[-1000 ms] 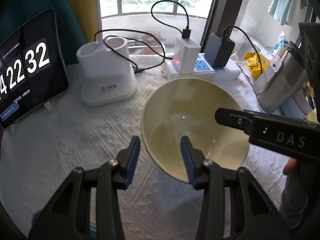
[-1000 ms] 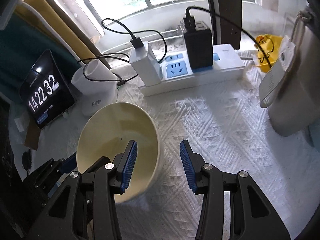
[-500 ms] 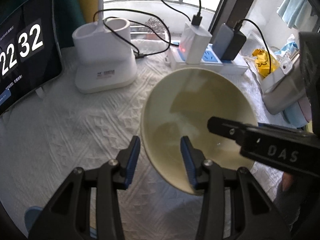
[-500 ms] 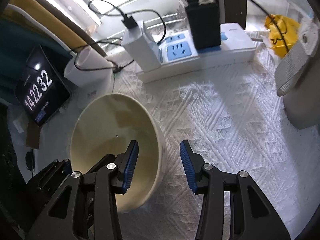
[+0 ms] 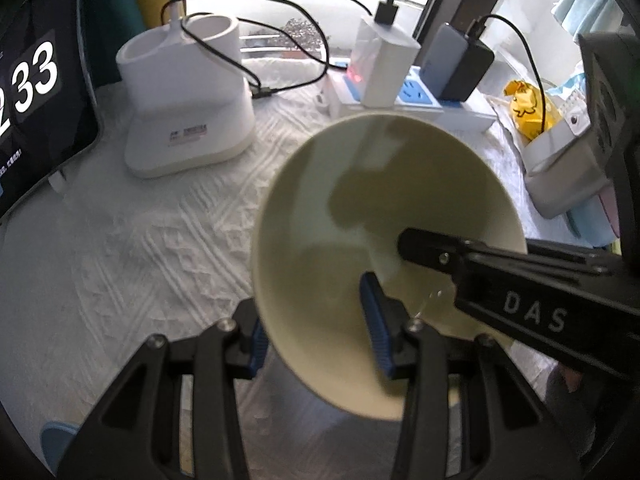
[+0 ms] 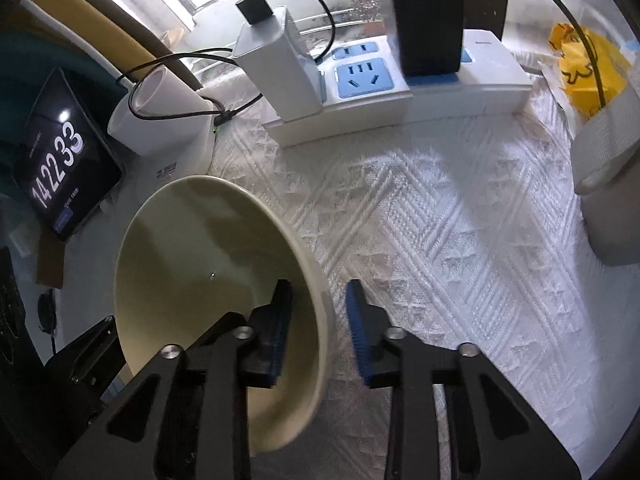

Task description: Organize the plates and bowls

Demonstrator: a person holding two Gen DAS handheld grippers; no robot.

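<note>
A cream bowl [image 5: 360, 208] is lifted and tilted above the white tablecloth [image 5: 140, 240]. My left gripper [image 5: 316, 320] straddles its near rim, one blue pad inside and one outside, jaws wide apart. My right gripper [image 6: 320, 320] straddles the opposite rim the same way in the right wrist view, where the bowl [image 6: 200, 260] fills the lower left. The right gripper's black finger [image 5: 500, 280] reaches into the bowl from the right in the left wrist view. Whether either gripper's pads press the rim cannot be told.
A white lamp base [image 5: 188, 96] with cables stands at the back left. A white power strip [image 6: 400, 80] with chargers lies along the window. A tablet clock [image 6: 60, 160] leans at the left. A grey container [image 6: 608, 160] and yellow bag [image 6: 580, 60] are at the right.
The bowl has risen and tilted, and fills more of both views. Both grippers have slid further over its rim. The clock went from 32 to 33.
</note>
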